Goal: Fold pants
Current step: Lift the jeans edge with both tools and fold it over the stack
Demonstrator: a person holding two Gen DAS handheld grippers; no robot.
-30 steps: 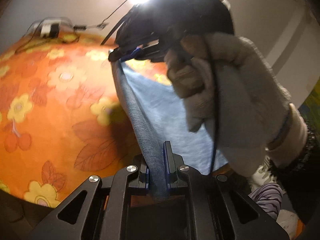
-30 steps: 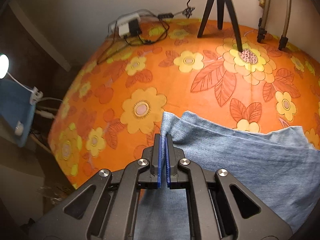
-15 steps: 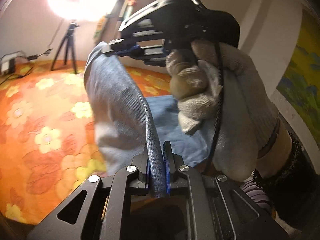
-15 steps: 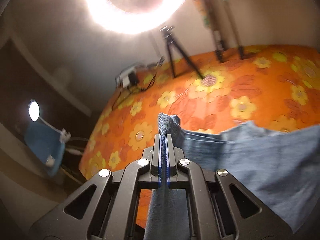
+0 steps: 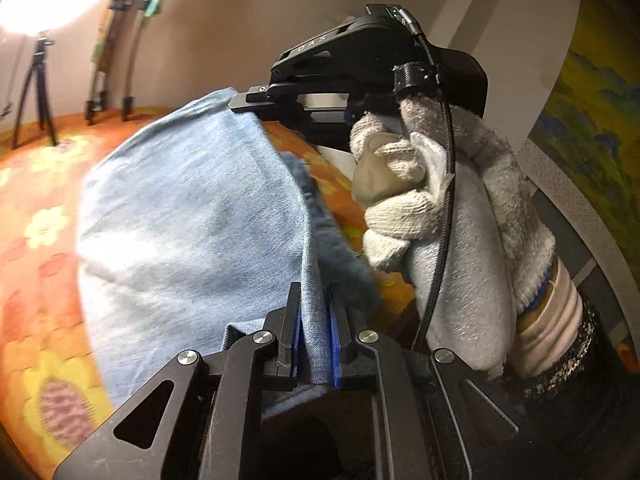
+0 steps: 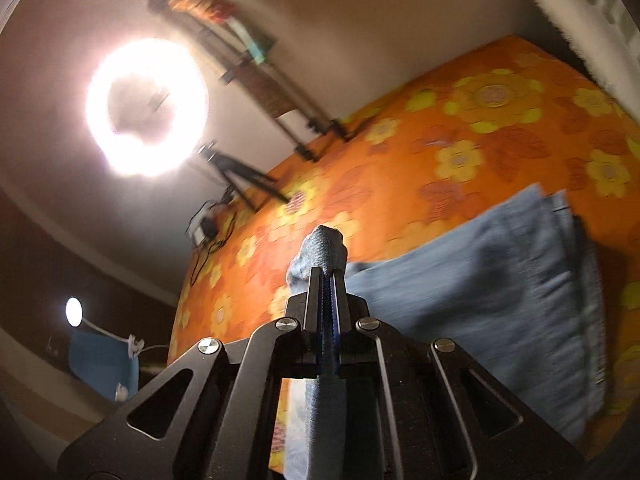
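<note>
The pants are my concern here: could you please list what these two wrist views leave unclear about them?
- Left wrist view: the lifted pants hide the bedspread behind them.
- Left wrist view: the right tongs meet the denim at its edge; the pinch is hidden.
- Right wrist view: motion blur smears the hem.
- Both views: frame edges cut off the full garment.

- Orange bedspread patterned with yellow flowers.
- Plain beige wall behind.
- Glaring ring light on a black tripod.
- Small round lamp glowing in the dark corner.
- Green-yellow painted panel at far right.
</note>
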